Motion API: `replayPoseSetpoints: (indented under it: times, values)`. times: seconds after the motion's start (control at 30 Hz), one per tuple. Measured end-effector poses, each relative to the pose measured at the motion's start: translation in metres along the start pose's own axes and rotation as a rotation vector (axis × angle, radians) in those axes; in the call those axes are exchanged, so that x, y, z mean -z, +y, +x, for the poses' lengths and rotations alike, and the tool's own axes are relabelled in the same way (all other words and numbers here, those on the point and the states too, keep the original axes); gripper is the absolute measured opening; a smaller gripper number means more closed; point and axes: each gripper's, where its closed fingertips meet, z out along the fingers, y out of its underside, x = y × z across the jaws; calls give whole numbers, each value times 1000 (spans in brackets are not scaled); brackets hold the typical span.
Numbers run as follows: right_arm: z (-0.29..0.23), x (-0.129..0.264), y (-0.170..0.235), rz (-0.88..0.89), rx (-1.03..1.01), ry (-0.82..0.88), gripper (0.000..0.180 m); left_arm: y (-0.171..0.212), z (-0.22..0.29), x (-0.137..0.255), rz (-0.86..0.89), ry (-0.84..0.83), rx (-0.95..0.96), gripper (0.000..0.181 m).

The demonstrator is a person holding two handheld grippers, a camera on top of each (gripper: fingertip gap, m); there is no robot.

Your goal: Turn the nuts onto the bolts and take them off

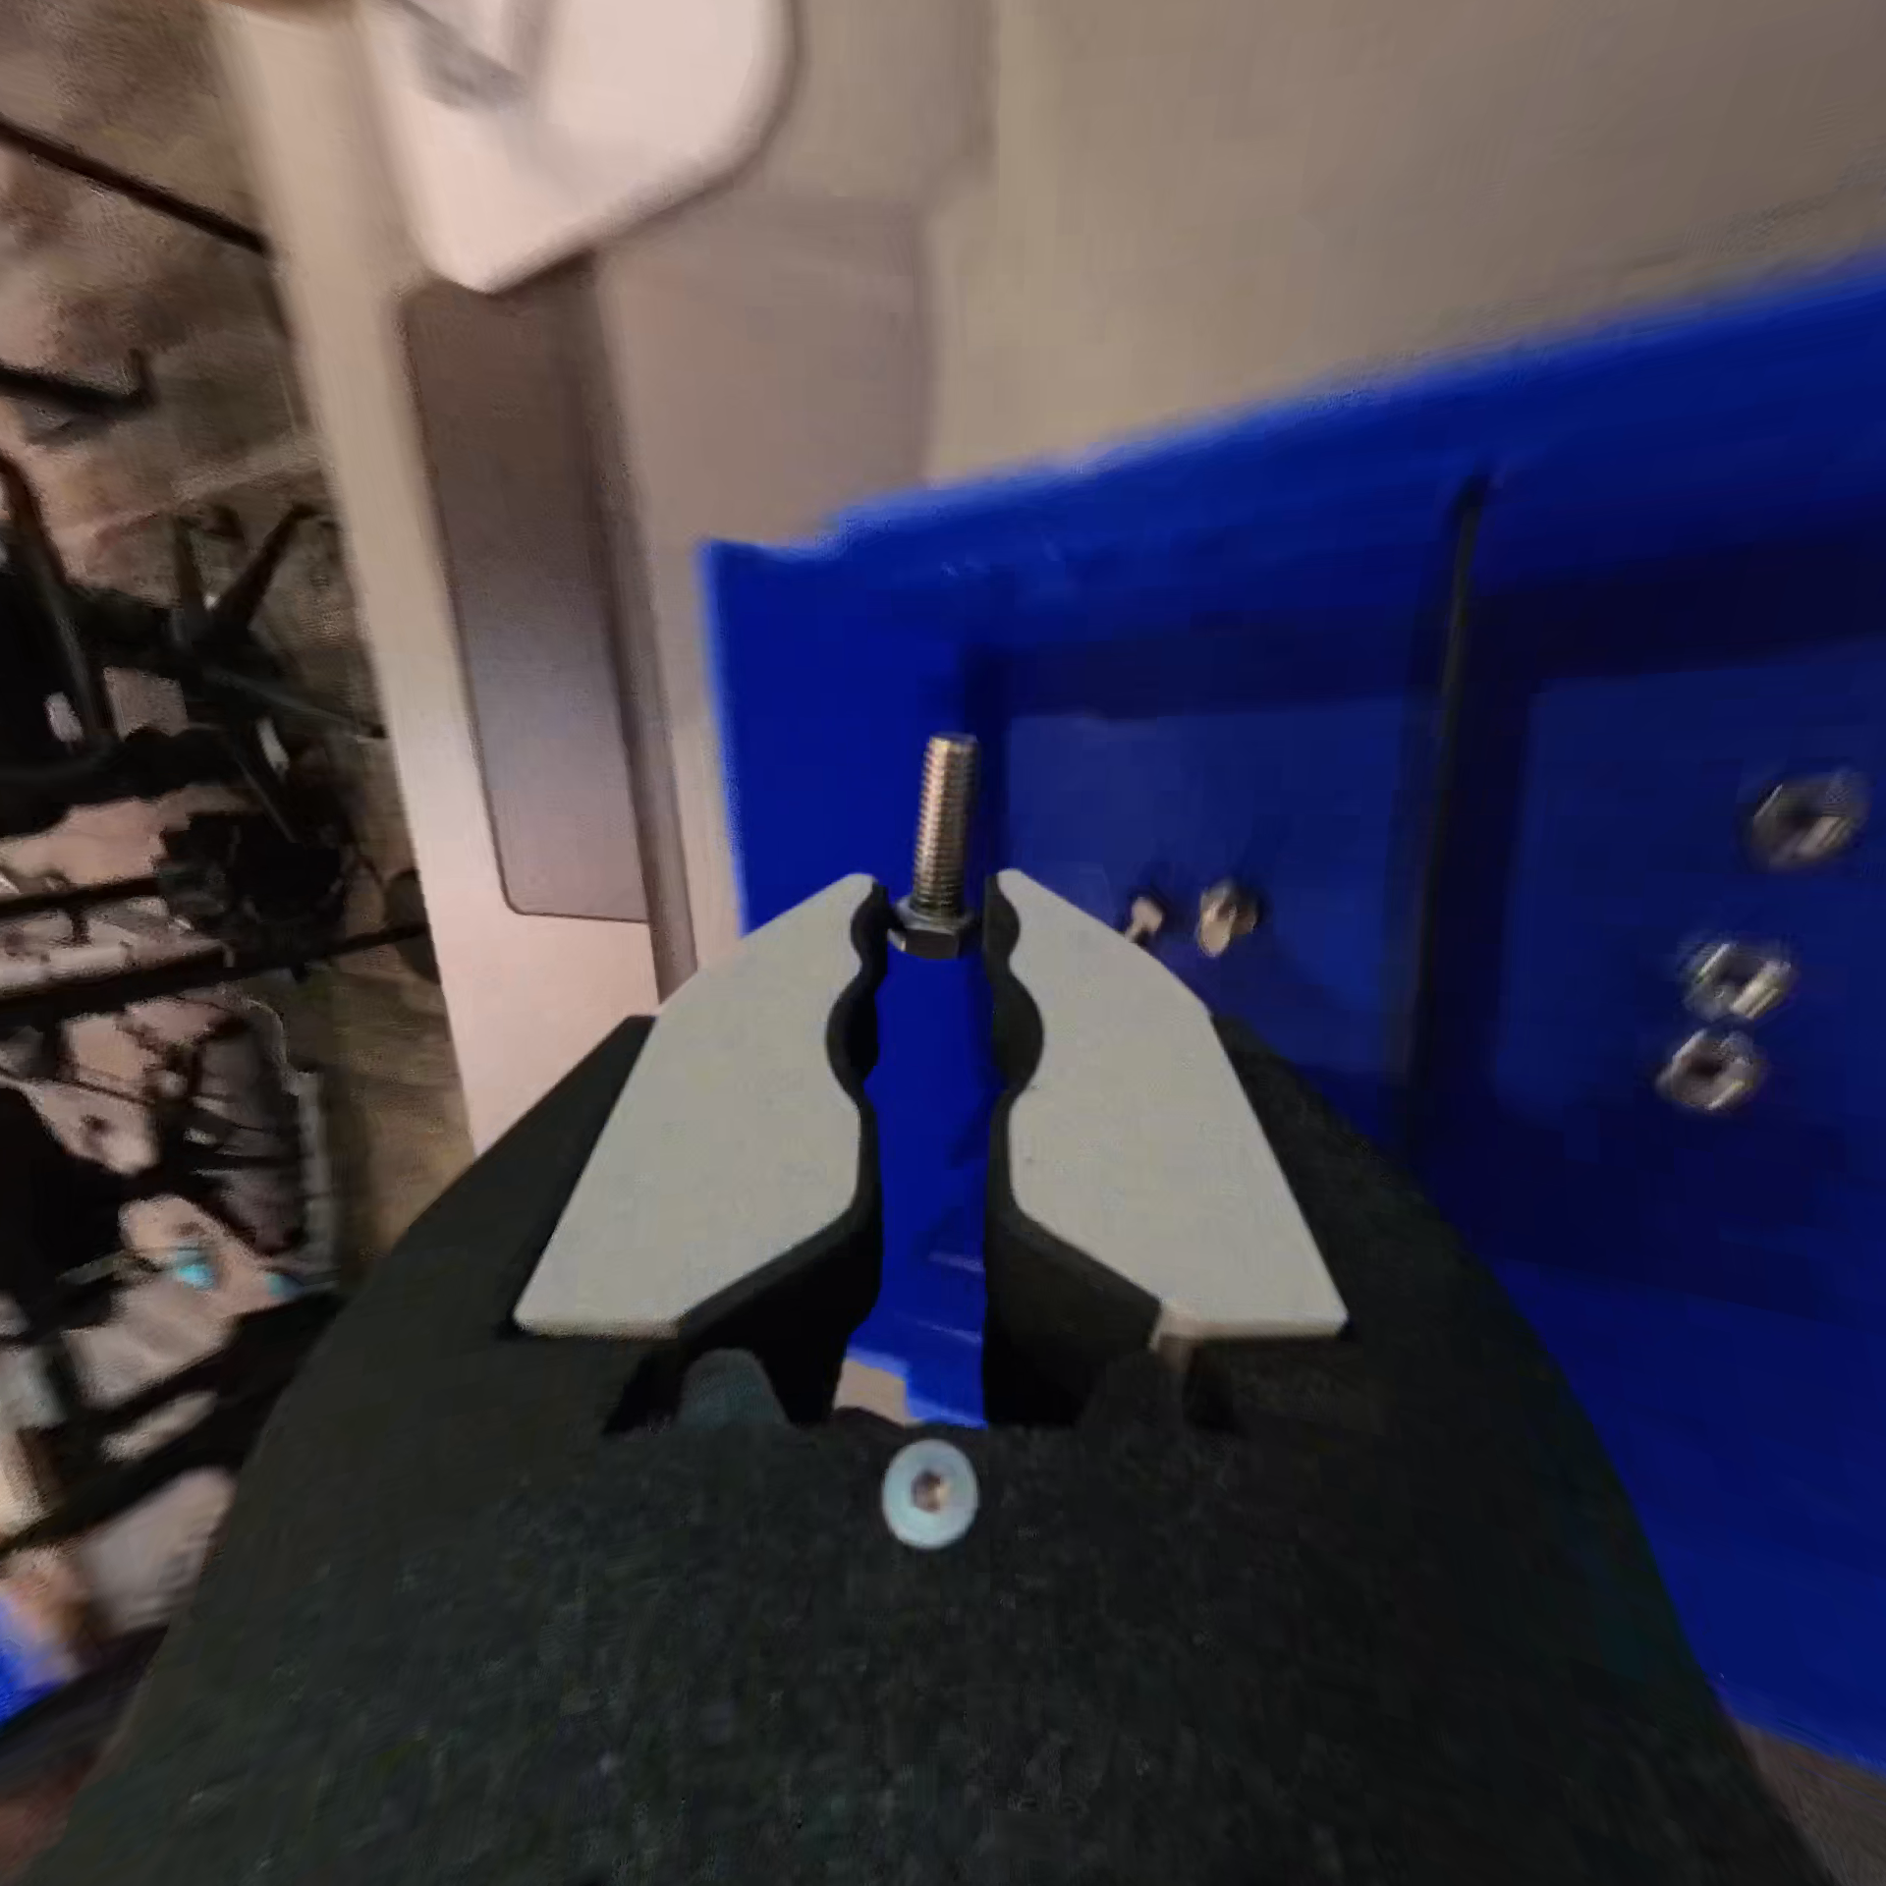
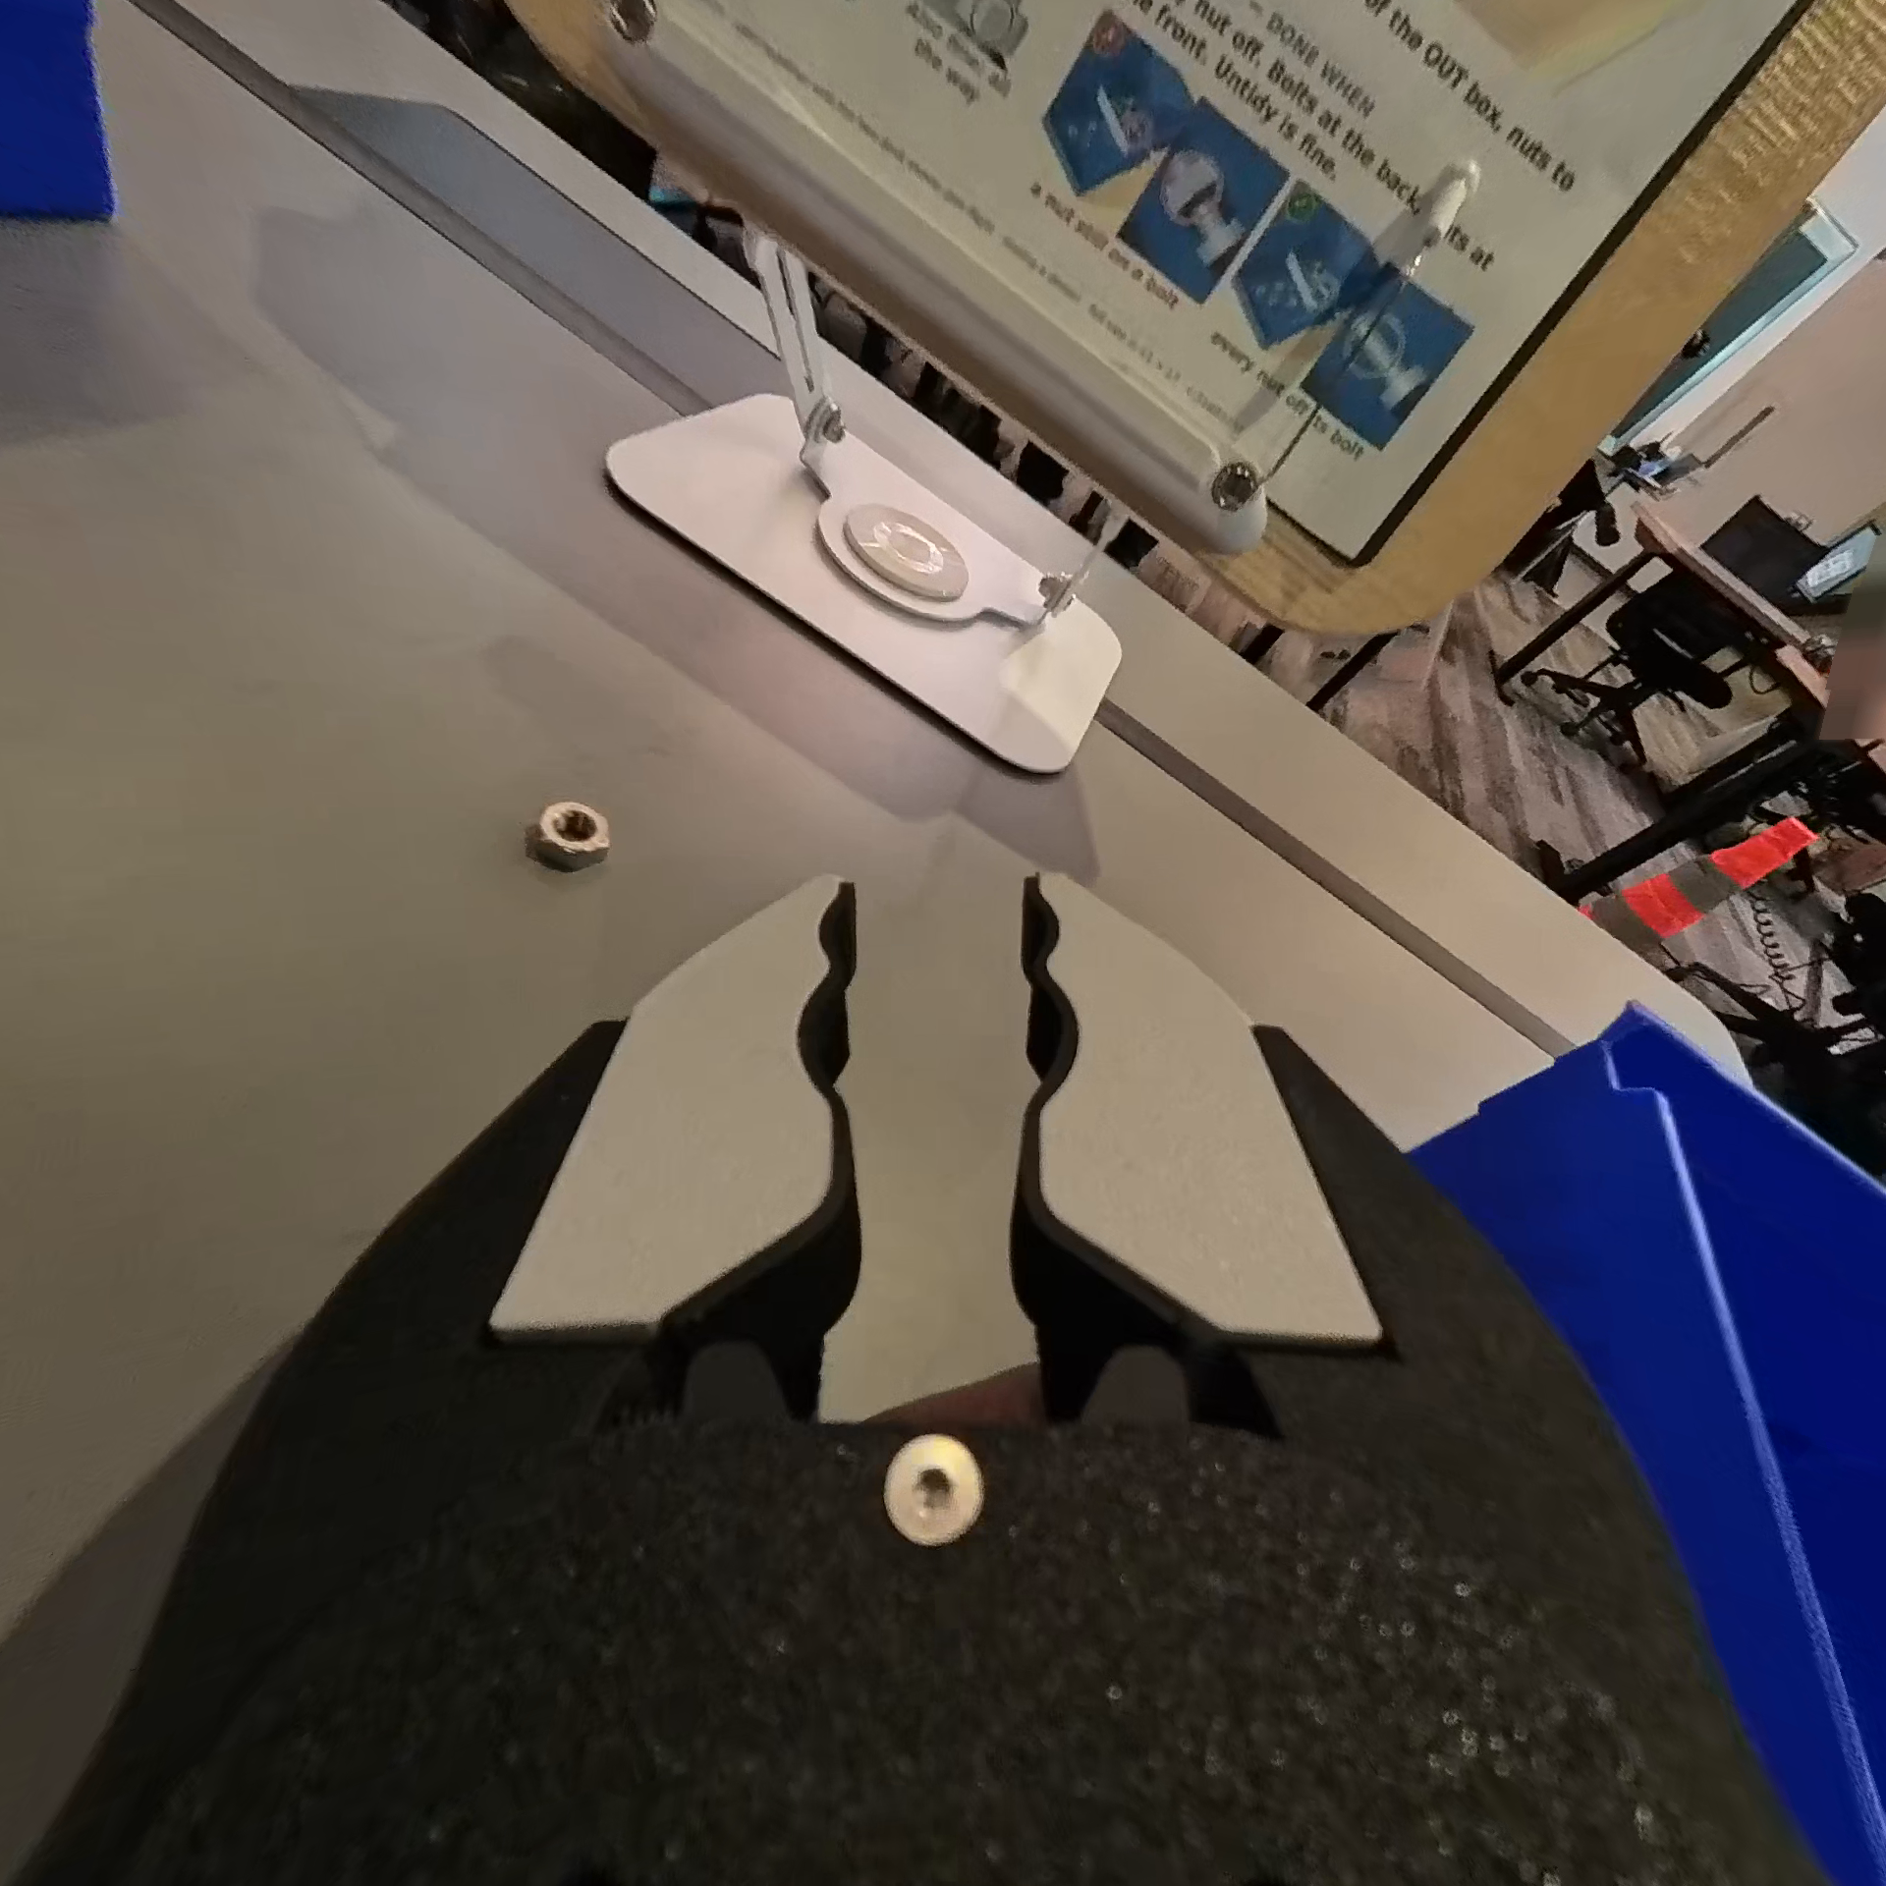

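Observation:
In the left wrist view my left gripper (image 1: 934, 903) is shut on the hex head of a steel bolt (image 1: 944, 827), whose threaded shaft points up past the fingertips. Behind it is a blue box (image 1: 1276, 633) holding several loose nuts (image 1: 1725, 980) and small bolts (image 1: 1225, 913). In the right wrist view my right gripper (image 2: 937, 908) is open and empty above the grey table (image 2: 306, 612). A single steel nut (image 2: 566, 835) lies flat on the table, to the left of and slightly beyond the left fingertip.
A white stand base (image 2: 867, 572) with thin metal legs holds an instruction board (image 2: 1174, 204) beyond the right gripper. A blue box (image 2: 1684, 1276) is at the right, another blue box's corner (image 2: 46, 102) at top left. The table's far edge (image 2: 1327, 857) runs diagonally. Spacing between my two grippers at the tips: around 40 cm.

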Motion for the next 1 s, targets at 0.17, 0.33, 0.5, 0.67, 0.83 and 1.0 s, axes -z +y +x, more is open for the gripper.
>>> replayPoseSetpoints:
  times: [0.17,0.33,0.5,0.67,0.83,1.0]
  values:
    - [-13,7,-15,55,-36,-68,31,-71,-28,71,459,-157,502,18]
    - [-26,14,-28,102,-117,-170,30,-166,-14,113,947,-56,909,17]
    - [-26,23,-37,150,-219,-259,30,-258,31,96,1088,3,964,17]
    - [-33,27,-36,159,-306,-400,31,-303,73,13,965,-84,917,17]
    - [-37,21,-24,100,-356,-469,32,-297,89,-40,960,-93,918,17]
    - [-39,16,-19,73,-349,-459,42,-280,87,-33,1021,-188,901,17]
